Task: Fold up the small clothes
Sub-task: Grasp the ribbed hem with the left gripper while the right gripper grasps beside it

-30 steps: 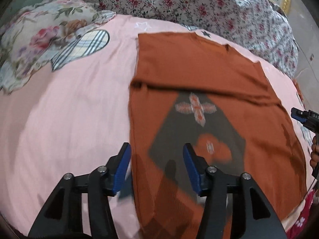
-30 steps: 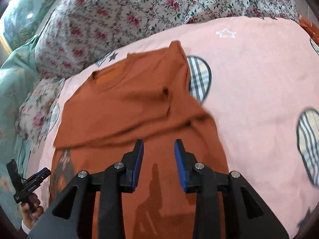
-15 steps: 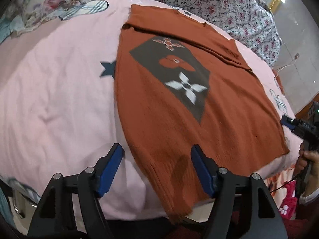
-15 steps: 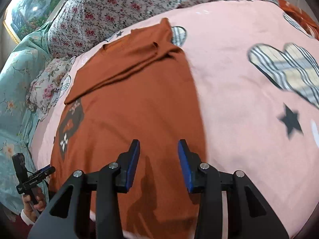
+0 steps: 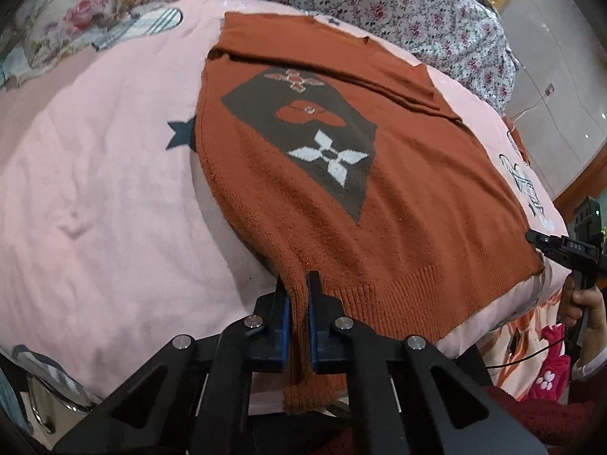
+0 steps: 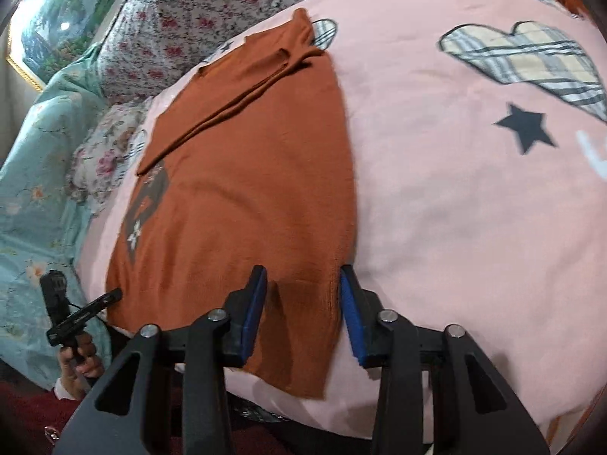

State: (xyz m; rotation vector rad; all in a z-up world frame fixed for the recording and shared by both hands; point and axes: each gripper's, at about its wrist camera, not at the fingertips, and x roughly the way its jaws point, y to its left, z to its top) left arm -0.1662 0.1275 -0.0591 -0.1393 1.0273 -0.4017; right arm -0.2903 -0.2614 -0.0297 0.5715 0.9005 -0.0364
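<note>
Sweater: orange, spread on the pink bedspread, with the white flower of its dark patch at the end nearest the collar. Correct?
Not quite. The left wrist view shows the white flower at the hem end of the dark patch, not the collar end. The rest holds: the orange sweater is spread on the pink bedspread.

So the right hand-held gripper (image 6: 301,305) is at the near edge of the bed (image 6: 474,197), its blue pads (image 6: 253,309) standing apart with the hem corner of the rust-orange sweater (image 6: 246,189) lying between them. The jaws have just been closing, but the pads aren't pinching the knit. The sweater stretches away ahead of the gripper, sleeves folded across its far end, a dark patterned patch off to the left. To the right there's pink bedspread with a dark star (image 6: 525,127) and a plaid heart (image 6: 531,55). Far left, the other hand-held gripper (image 6: 81,316) is by the hem's other corner, a hand (image 6: 77,366) holding it.
</note>
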